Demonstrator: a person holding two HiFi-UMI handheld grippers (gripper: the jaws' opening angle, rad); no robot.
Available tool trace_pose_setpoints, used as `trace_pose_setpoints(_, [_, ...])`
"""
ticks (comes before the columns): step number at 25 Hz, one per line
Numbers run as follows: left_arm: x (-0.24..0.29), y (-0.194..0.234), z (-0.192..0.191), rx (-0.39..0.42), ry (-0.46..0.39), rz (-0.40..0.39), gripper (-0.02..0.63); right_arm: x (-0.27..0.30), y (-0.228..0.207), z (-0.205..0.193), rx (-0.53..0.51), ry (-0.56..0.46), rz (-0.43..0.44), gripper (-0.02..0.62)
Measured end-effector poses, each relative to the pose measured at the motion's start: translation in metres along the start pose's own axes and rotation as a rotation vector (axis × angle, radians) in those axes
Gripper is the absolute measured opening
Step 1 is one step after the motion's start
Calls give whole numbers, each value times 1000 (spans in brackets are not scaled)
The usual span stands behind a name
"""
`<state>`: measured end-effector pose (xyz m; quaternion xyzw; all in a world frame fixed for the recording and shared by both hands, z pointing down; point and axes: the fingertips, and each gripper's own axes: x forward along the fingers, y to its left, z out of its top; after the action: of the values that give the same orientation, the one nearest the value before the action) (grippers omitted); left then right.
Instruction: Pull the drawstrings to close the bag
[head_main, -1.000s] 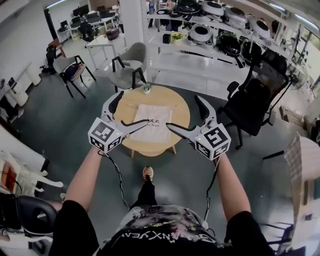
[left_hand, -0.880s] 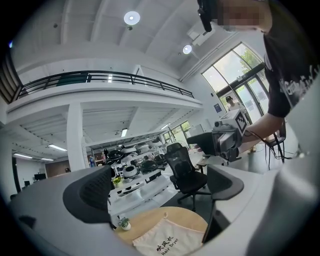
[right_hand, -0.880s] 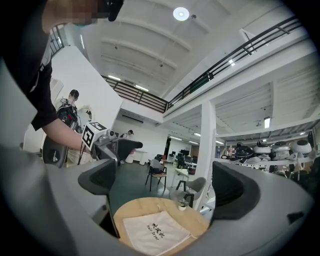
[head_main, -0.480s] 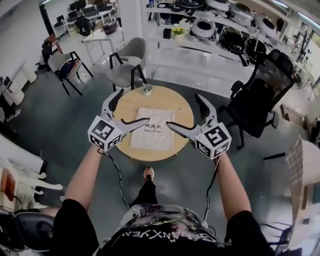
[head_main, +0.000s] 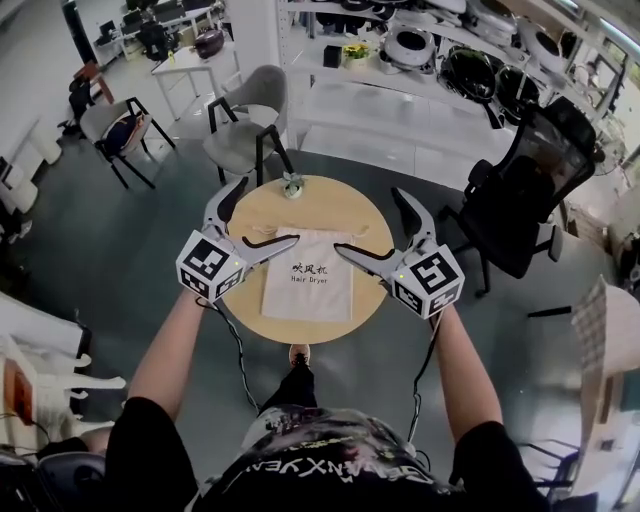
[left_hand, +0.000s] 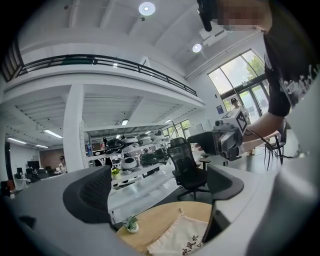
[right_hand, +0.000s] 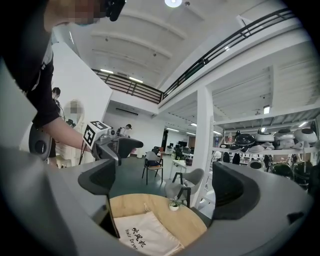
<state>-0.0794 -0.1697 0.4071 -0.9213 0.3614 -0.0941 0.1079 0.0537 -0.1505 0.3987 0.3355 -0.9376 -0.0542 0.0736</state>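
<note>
Below me, a round wooden tabletop (head_main: 352, 212) stands on a grey floor (head_main: 150, 240). A grey chair (head_main: 250, 118) is behind it, a black office chair (head_main: 522, 195) is off to its right, and white shelves (head_main: 430, 62) of round appliances run along the back. A small potted plant (head_main: 292, 183) sits at the far rim of the tabletop, just beyond the bag's top edge. Nothing lies on the bag or blocks the way to it.

I hold both grippers up in the air, forearms stretched forward, one at each side of the tabletop. The left gripper (head_main: 268, 213) hangs over the left side and the right gripper (head_main: 367, 221) over the right side. Each camera looks past its own fingers at the other gripper. The fingers of both are spread wide and released, with only air between them, and neither gripper touches the bag.

The bag (head_main: 309, 278) is cream cloth and lies flat in the middle of the tabletop, its lower edge close to the near rim. It carries black print reading "Hair Dryer". Its mouth faces away from me, and a thin drawstring (head_main: 258, 241) trails out at the top left corner.
</note>
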Motion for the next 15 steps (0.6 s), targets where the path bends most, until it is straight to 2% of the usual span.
trace_pose_setpoints(15, [48,94,-40,-33,13,-59,584,97,-55,-7,15,46,-37,584])
